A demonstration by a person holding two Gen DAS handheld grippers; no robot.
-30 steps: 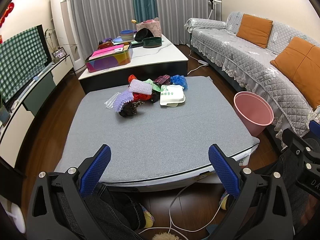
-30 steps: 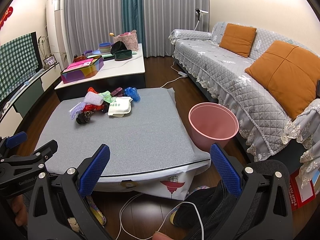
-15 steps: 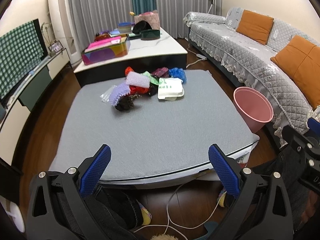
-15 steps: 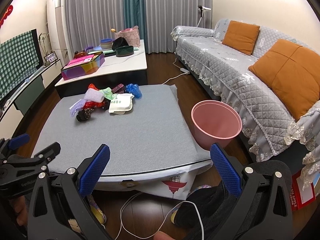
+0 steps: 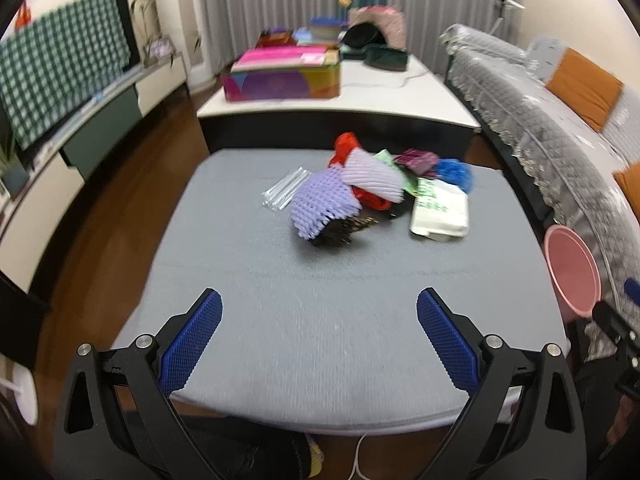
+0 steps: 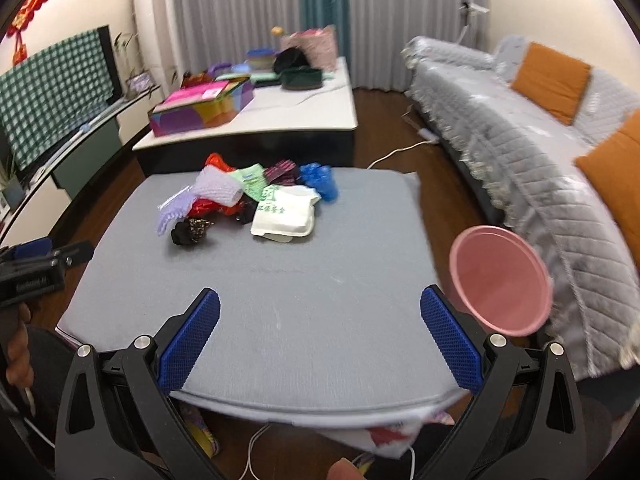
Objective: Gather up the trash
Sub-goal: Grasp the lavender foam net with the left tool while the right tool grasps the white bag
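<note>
A pile of trash lies at the far side of the grey table (image 5: pixel 320 320): purple foam netting (image 5: pixel 320 204), a red bag (image 5: pixel 345 146), a white takeaway box (image 5: pixel 440 210), a blue wad (image 5: pixel 454 174) and a black scrap (image 5: pixel 334 234). The same box (image 6: pixel 286 216) and pile show in the right wrist view. A pink bin (image 6: pixel 500 280) stands on the floor right of the table. My left gripper (image 5: pixel 318 338) and right gripper (image 6: pixel 320 338) are both open and empty over the table's near part.
A white low table (image 5: pixel 360 92) with a colourful box (image 5: pixel 282 78) stands behind the grey one. A grey sofa (image 6: pixel 540 152) with orange cushions runs along the right. A TV cabinet (image 5: pixel 80 120) lines the left wall. Cables lie on the floor below the near edge.
Both grippers have moved forward over the table toward the trash pile. The pile and the pink bin look larger and closer. Both stay open.
</note>
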